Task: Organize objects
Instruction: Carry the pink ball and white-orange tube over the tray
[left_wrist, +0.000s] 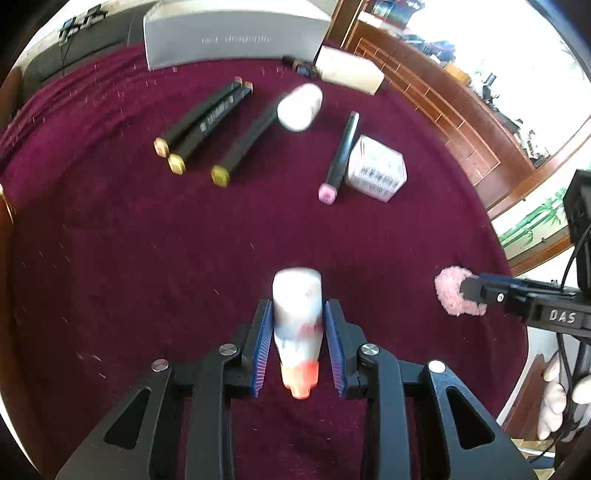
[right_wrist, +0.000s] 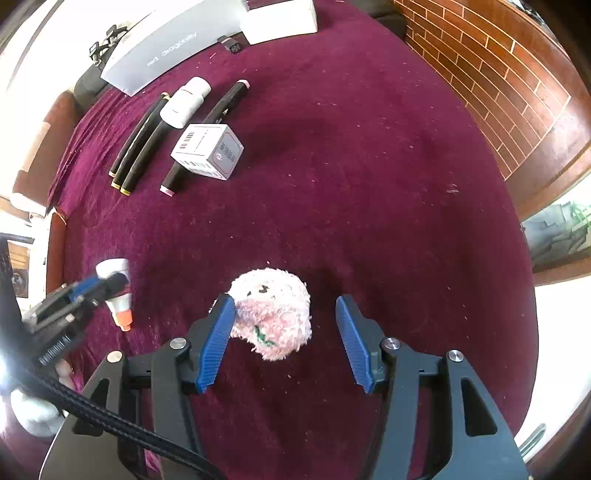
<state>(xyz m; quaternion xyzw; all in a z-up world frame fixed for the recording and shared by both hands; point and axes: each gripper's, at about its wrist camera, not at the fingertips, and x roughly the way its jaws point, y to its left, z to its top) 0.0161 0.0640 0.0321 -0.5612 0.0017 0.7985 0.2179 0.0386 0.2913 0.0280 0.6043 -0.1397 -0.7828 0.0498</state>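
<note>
My left gripper (left_wrist: 297, 306) is shut on a white tube with an orange cap (left_wrist: 297, 325), cap toward the camera, above the maroon cloth; it also shows in the right wrist view (right_wrist: 115, 291). My right gripper (right_wrist: 286, 306) is open around a pink fluffy ball (right_wrist: 273, 314), whose left side touches the left finger (right_wrist: 218, 339). The ball also shows in the left wrist view (left_wrist: 452, 291). Farther back lie several black markers (left_wrist: 207, 122), a white bottle (left_wrist: 300, 107) and a small white box (left_wrist: 376, 168).
A large grey box (left_wrist: 236, 35) and a cream box (left_wrist: 349, 72) stand at the cloth's far edge. A wooden brick-pattern wall (right_wrist: 509, 74) runs along the right. The maroon cloth (right_wrist: 369, 184) covers the table.
</note>
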